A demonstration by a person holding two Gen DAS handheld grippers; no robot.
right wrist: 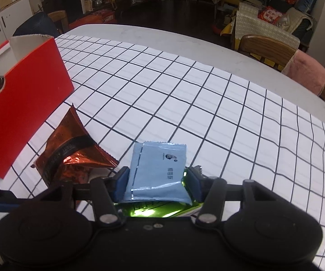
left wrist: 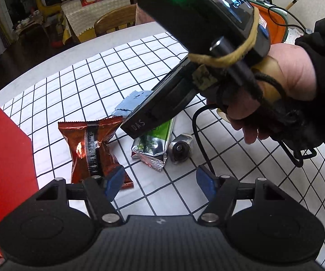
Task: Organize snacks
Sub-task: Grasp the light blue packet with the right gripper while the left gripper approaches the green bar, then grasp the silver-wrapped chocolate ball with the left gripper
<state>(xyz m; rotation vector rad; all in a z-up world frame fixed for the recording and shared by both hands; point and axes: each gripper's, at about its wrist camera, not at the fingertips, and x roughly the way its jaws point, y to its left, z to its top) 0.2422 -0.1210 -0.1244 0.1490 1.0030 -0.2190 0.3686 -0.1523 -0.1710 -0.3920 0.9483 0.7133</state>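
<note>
Light-blue snack packet [right wrist: 157, 171] partly hidden in left wrist view behind the right gripper body, only its serrated end showing; green foil packet [right wrist: 160, 211] beneath it mostly covered in right wrist view; red box [right wrist: 24, 103] cut off at frame edge in both views. Right gripper [right wrist: 157, 181] held low over the gridded tablecloth [right wrist: 207, 103] by a bare hand [left wrist: 282, 85], blue pads set against both sides of the light-blue packet, full clamping not certain. Left gripper [left wrist: 160, 180] hovering wide open, empty, above the red-brown foil snack bag [left wrist: 92, 144] beside the box.
</note>
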